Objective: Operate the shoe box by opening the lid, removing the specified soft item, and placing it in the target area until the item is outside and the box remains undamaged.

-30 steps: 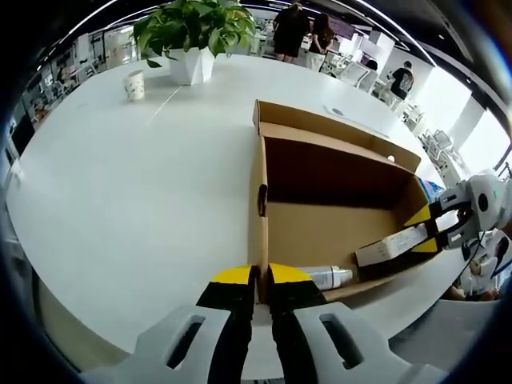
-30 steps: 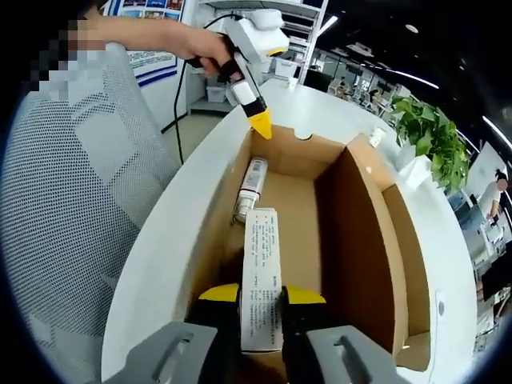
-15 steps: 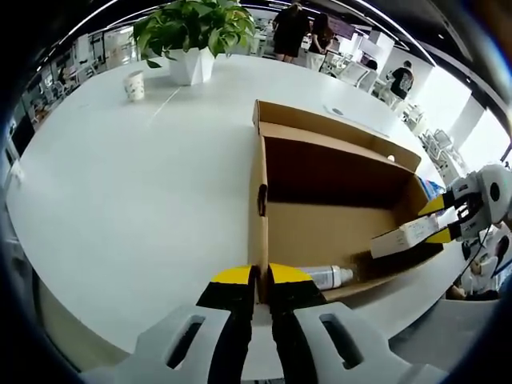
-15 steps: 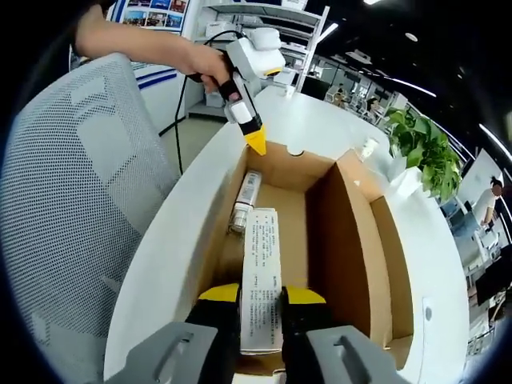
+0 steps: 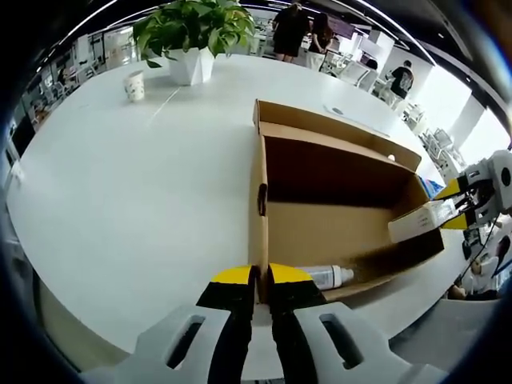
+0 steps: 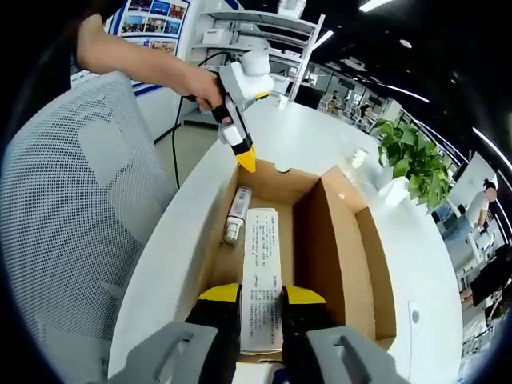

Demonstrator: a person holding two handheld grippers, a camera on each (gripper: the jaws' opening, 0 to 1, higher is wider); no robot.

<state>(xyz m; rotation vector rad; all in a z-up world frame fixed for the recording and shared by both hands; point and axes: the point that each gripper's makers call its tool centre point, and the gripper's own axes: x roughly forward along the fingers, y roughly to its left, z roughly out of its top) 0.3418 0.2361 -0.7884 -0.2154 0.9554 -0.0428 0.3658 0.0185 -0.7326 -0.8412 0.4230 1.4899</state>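
At the bottom centre of the left gripper view, the left gripper (image 5: 258, 276) pinches the thin corrugated end wall of the open cardboard shoe box (image 5: 320, 228) between its yellow-tipped jaws. Lower centre of the right gripper view, the right gripper (image 6: 262, 295) clamps a long white printed carton (image 6: 260, 280), lifted over the box's brown interior. A cylindrical white bottle (image 6: 235, 216) lies on the box floor. Glossy white round table (image 5: 144, 184) carries a leafy potted plant (image 5: 194, 36) at upper left.

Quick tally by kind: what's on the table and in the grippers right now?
Shoe box: 1
Tube in the box: 1
Carton in the right gripper: 1
Potted plant: 1
Paper cup: 1
Total: 5
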